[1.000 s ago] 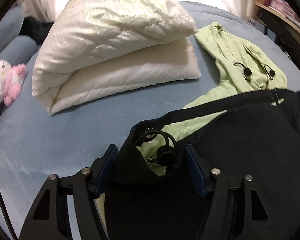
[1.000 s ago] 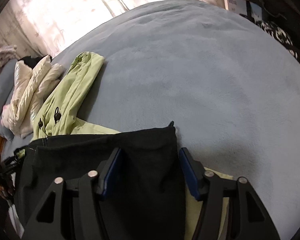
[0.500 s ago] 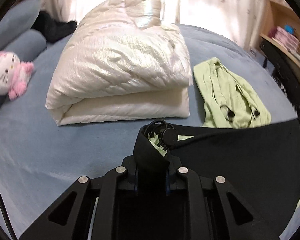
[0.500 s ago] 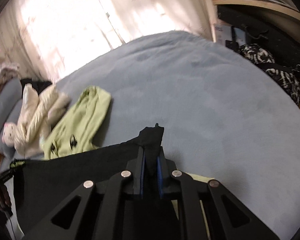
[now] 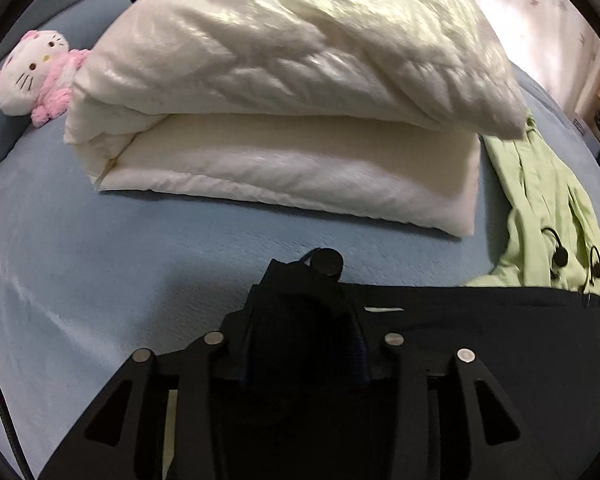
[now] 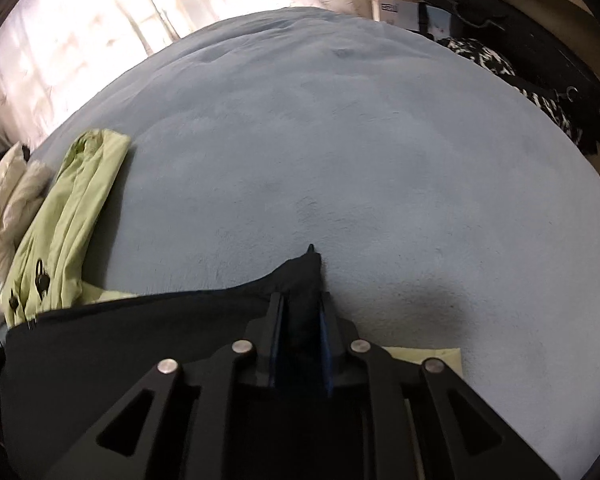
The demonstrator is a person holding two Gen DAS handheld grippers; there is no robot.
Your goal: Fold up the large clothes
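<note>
A large black garment (image 5: 480,344) with a light green lining lies stretched across the blue bed. My left gripper (image 5: 304,320) is shut on its left corner, where a black cord toggle (image 5: 327,262) sticks out. My right gripper (image 6: 300,312) is shut on the garment's other corner (image 6: 306,264). The black cloth (image 6: 120,344) spans between both grippers. The green part of the garment (image 5: 548,216) lies ahead, also in the right wrist view (image 6: 64,216).
A folded cream quilted jacket (image 5: 300,92) lies just ahead of the left gripper. A pink and white plush cat (image 5: 36,76) sits at far left. The blue bed cover (image 6: 360,152) stretches ahead of the right gripper. A dark shelf with a patterned cloth (image 6: 512,68) stands at right.
Both grippers closed on the black garment's corners, then carried it forward across the bed toward the cream jacket and the green part.
</note>
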